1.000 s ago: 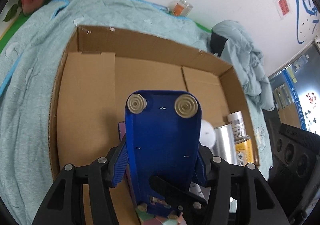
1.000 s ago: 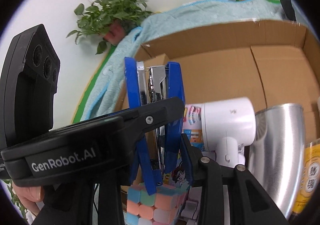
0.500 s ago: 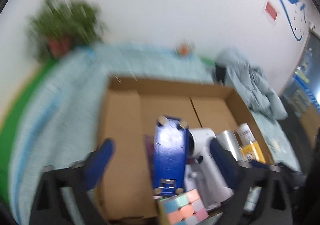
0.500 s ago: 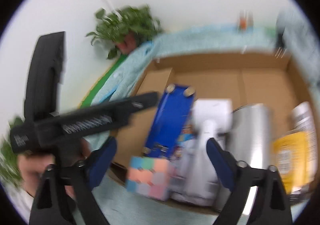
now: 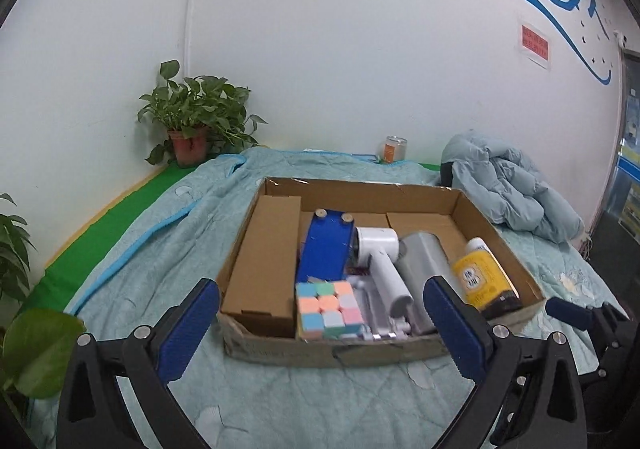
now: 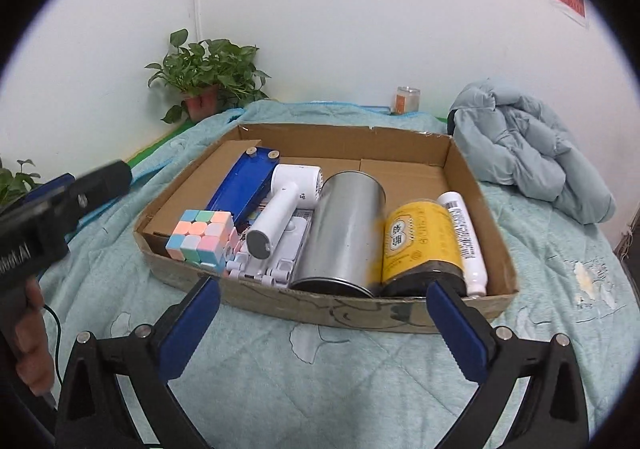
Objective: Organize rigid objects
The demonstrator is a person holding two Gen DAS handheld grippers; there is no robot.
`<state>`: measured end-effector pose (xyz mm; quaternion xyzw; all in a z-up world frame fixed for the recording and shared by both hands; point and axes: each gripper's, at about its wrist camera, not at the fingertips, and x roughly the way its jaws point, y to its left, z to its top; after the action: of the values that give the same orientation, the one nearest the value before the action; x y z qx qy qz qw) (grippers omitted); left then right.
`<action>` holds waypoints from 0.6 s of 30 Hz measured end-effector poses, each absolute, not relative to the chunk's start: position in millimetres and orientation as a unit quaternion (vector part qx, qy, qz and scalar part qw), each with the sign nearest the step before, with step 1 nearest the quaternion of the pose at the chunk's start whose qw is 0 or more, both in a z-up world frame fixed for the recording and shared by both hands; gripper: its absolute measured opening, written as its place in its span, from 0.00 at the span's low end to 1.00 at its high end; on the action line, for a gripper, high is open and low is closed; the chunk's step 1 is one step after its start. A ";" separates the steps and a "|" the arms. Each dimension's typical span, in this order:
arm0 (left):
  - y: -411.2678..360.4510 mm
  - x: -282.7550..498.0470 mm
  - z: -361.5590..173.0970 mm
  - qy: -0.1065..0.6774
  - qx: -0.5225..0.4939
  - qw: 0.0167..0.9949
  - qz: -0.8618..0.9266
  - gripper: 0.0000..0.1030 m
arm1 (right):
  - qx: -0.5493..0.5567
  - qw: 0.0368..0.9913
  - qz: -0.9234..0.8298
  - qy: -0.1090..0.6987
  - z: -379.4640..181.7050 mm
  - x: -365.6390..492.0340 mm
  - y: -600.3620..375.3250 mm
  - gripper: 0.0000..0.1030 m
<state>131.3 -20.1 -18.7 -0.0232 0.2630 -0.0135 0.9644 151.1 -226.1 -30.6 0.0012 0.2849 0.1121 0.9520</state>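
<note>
A shallow cardboard box (image 5: 248,261) (image 6: 472,209) sits on a teal quilt. Inside lie a blue stapler (image 5: 326,249) (image 6: 244,185), a pastel puzzle cube (image 5: 328,309) (image 6: 200,239), a white handheld device (image 5: 380,265) (image 6: 280,209), a silver can (image 5: 424,265) (image 6: 344,233), a yellow can (image 5: 480,281) (image 6: 420,245) and a white tube (image 6: 464,237). My left gripper (image 5: 322,333) is open and empty, in front of the box. My right gripper (image 6: 320,329) is open and empty, also in front of the box.
A potted plant (image 5: 192,121) (image 6: 204,73) stands in the back left corner. A small jar (image 5: 394,149) (image 6: 408,99) stands by the wall. A bundled light-blue jacket (image 5: 508,189) (image 6: 528,145) lies at the right. The left gripper's body (image 6: 52,217) shows at the left.
The left gripper let go of the blue stapler, which now lies in the box. Both grippers opened and pulled back from the box.
</note>
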 end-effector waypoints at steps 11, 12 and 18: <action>-50.5 106.0 -17.9 0.282 -0.023 0.958 -0.039 1.00 | 0.005 0.958 0.100 0.268 -29.6 118.0 -244.1 1.00; -54.8 104.1 -18.5 0.283 -0.019 0.958 -0.040 1.00 | 0.006 0.959 0.099 0.267 -29.2 116.9 -245.2 1.00; -62.1 107.2 -18.3 0.292 -0.012 0.955 -0.057 1.00 | 0.008 0.960 0.096 0.262 -29.1 112.5 -248.7 1.00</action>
<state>107.2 -62.1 -18.3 -0.0119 0.2917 -0.0566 0.9548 112.5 -248.7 -29.1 0.0077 0.2623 0.0955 0.9602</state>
